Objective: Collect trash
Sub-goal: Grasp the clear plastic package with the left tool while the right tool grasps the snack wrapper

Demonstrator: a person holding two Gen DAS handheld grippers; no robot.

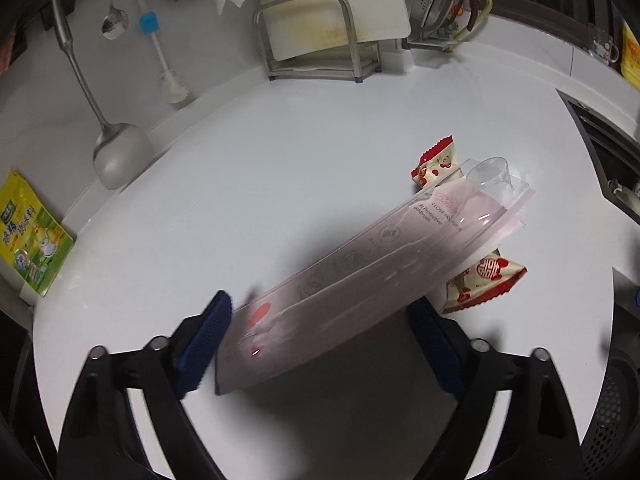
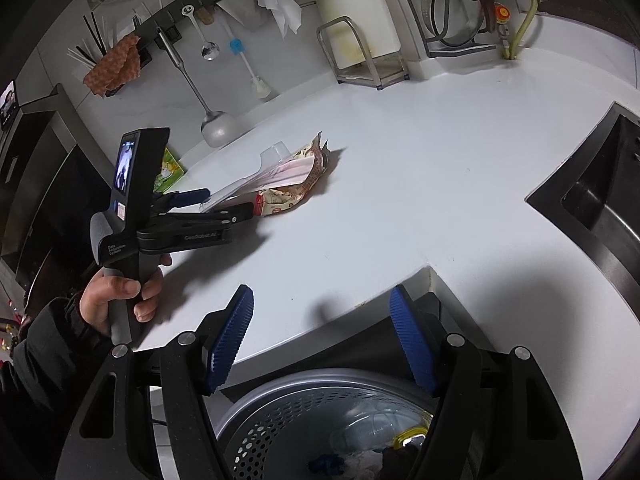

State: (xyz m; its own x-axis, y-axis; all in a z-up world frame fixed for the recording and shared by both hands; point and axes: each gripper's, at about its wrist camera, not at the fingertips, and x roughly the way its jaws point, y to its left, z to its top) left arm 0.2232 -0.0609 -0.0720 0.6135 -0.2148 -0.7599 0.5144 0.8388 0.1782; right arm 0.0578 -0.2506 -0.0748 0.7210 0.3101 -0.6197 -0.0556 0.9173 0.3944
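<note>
A long pink-and-clear toothbrush blister pack (image 1: 360, 264) lies slanted across the white counter (image 1: 240, 184), its far end resting on two red-and-cream snack wrappers (image 1: 436, 164) (image 1: 484, 280). My left gripper (image 1: 320, 306) has the pack's near end between its blue pads, and both pads touch its edges. In the right wrist view a hand holds that left gripper (image 2: 224, 203) at the pack (image 2: 276, 174) and the wrappers (image 2: 288, 196). My right gripper (image 2: 322, 294) stands open and holds nothing, over the counter's front edge and a perforated bin (image 2: 280, 412) with rubbish inside.
A metal rack with a cutting board (image 1: 320, 32) stands at the back wall, with a ladle (image 1: 116, 152) and a brush (image 1: 160, 52) hanging to its left. A yellow-green packet (image 1: 32, 236) leans at the far left. A dark sink (image 2: 592, 192) opens on the right.
</note>
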